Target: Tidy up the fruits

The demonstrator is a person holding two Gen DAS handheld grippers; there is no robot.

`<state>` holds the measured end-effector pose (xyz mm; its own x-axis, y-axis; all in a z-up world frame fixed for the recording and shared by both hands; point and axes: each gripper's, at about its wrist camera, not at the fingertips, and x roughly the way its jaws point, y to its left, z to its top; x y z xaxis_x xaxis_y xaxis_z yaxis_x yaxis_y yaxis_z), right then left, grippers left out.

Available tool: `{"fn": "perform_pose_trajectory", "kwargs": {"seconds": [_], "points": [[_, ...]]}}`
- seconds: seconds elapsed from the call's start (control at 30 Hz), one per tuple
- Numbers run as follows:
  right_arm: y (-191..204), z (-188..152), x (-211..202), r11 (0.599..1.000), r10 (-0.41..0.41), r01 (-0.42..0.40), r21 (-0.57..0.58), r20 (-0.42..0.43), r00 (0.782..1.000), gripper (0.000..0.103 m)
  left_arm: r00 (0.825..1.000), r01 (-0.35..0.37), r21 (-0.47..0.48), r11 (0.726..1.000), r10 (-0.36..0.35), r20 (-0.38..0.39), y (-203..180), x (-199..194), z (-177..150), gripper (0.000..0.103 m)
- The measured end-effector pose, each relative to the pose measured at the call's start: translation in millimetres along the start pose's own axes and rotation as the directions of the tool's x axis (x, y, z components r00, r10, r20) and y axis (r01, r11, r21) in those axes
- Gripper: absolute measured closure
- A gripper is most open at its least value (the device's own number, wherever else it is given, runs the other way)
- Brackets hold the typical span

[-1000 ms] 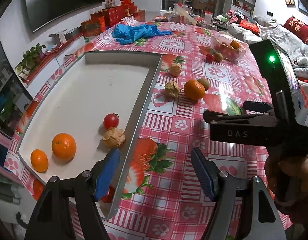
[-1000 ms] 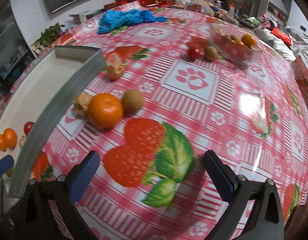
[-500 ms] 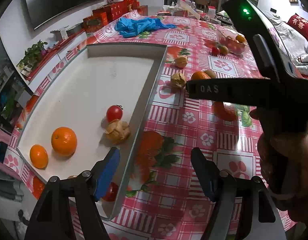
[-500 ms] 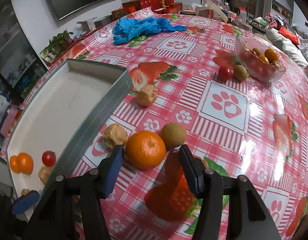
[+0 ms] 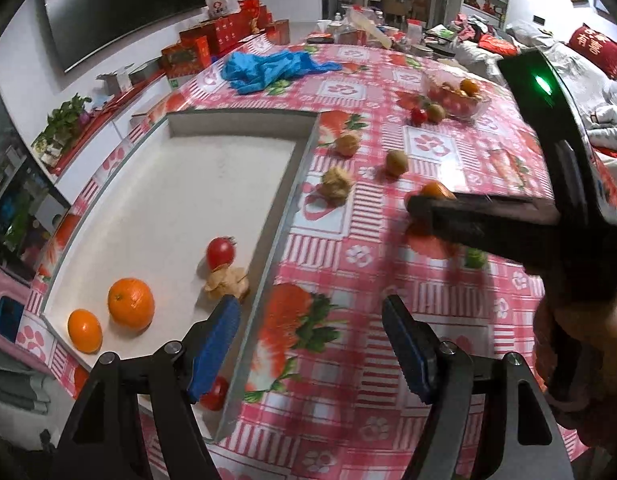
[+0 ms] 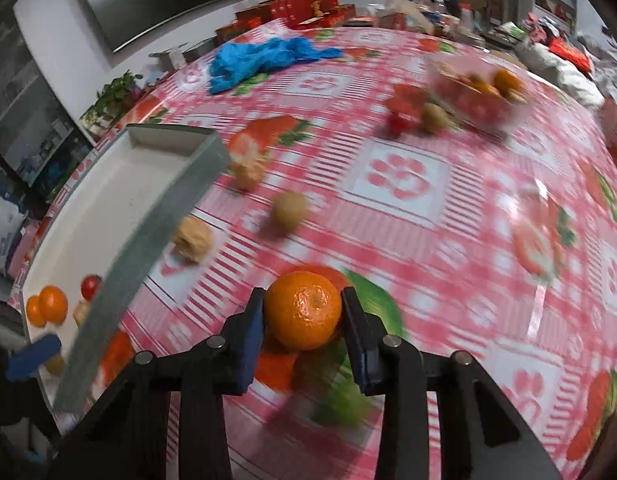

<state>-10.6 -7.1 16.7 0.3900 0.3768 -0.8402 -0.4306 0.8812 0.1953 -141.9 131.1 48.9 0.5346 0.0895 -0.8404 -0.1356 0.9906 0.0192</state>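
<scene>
While the right gripper (image 6: pixel 303 312) clamped the orange (image 6: pixel 303 310) just right of the white tray (image 6: pixel 108 200), the left gripper (image 5: pixel 310 344), jaws apart and empty, hovered over the tray's near wall.

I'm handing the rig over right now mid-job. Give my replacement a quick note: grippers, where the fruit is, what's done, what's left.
Right gripper: shut on an orange, near the tray's long wall.
Left gripper: open, empty, hovering over the tray's near corner.
Done: the tray holds two oranges, a tomato and a husked fruit.
Left on the tablecloth: two husked fruits, a kiwi, another tomato and kiwi beside the clear bowl.
Next, probably: put the held orange in the tray.
</scene>
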Motion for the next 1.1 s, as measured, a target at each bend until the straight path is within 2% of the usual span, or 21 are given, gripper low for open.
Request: {"fn": "perform_pose_trajectory", "kwargs": {"seconds": [0.13, 0.27, 0.43, 0.5, 0.53, 0.57, 0.83, 1.0, 1.03, 1.1], "points": [[-26.8, -17.4, -16.4, 0.998, -0.051, 0.050, 0.028, 0.013, 0.999, 0.062, 0.999, 0.038, 0.024, 0.999, -0.038, -0.008, -16.5, 1.3, 5.7, 0.029], [-42.1, -35.1, -31.0, 0.990, -0.141, 0.141, 0.010, 0.040, 0.989, 0.062, 0.996, 0.078, 0.055, 0.995, -0.076, -0.038, -39.9, 12.3, 6.7, 0.029], [-46.7, -51.8, -40.0, 0.981, -0.186, 0.189, -0.037, 0.067, 0.980, 0.061, 0.993, 0.082, 0.013, 0.997, -0.080, -0.083, -46.3, 35.0, 8.5, 0.029], [-45.8, -55.1, -40.5, 0.978, -0.194, 0.199, -0.057, 0.072, 0.978, 0.050, 0.993, 0.070, -0.004, 0.998, -0.070, -0.096, -44.4, 43.0, 12.2, 0.029], [-45.6, -56.6, -40.9, 0.978, -0.197, 0.201, -0.057, 0.075, 0.978, 0.031, 0.993, 0.068, -0.014, 0.998, -0.069, -0.098, -42.9, 46.3, 14.3, 0.029], [-47.0, -58.6, -42.3, 0.976, -0.204, 0.209, -0.054, 0.080, 0.976, 0.021, 0.993, 0.062, -0.023, 0.998, -0.064, -0.100, -41.8, 49.1, 16.2, 0.029], [-62.4, -65.3, -43.4, 0.979, -0.204, 0.205, 0.001, 0.080, 0.976, 0.019, 0.996, 0.011, -0.055, 0.998, -0.016, -0.089, -36.7, 69.7, 38.6, 0.029], [-59.8, -66.2, -38.0, 0.979, -0.203, 0.204, -0.003, 0.084, 0.976, 0.007, 0.997, -0.008, -0.078, 0.997, 0.002, -0.078, -36.9, 82.0, 56.9, 0.029], [-59.5, -65.9, -35.9, 0.978, -0.206, 0.207, -0.003, 0.079, 0.975, 0.001, 0.997, -0.013, -0.082, 0.997, 0.007, -0.074, -37.0, 84.1, 60.2, 0.029], [-59.9, -65.3, -34.5, 0.978, -0.208, 0.208, 0.006, 0.078, 0.975, 0.000, 0.997, -0.020, -0.091, 0.996, 0.013, -0.070, -36.8, 88.0, 65.8, 0.029]]}}
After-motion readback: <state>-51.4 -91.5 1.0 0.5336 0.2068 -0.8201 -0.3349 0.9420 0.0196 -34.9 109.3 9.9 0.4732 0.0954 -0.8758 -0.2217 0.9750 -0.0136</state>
